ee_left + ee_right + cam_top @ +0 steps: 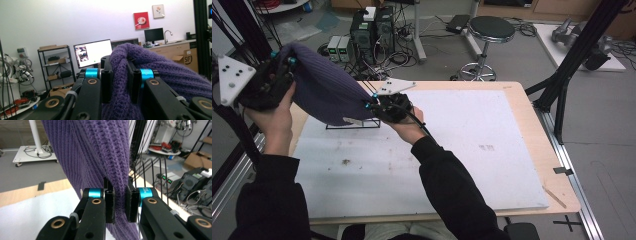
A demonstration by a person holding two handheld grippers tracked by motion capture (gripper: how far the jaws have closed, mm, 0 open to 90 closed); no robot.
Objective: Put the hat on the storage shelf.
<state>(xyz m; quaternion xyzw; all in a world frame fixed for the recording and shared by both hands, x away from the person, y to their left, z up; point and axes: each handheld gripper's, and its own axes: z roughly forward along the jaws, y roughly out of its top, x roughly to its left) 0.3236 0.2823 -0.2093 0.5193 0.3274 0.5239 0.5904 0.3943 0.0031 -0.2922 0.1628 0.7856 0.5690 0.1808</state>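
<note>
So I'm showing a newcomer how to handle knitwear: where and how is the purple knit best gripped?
At its edge, one fold in each pair of jaws, as now. The left gripper pinches a bunched fold of the knit at the raised end, and the right gripper clamps the ribbed edge lower down. Coming in edge-on from opposite ends probably suits it: the limp cloth hangs spread between them above the wire rack.

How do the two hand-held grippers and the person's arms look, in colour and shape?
Each hand-held gripper, left and right, is black, with a grey three-cornered plate on top bearing dark dots. In the gripper views the flat black jaws join bright blue metallic collars and black links with brass-coloured pivots. A black cable trails from the right one. The sleeves are black.
</note>
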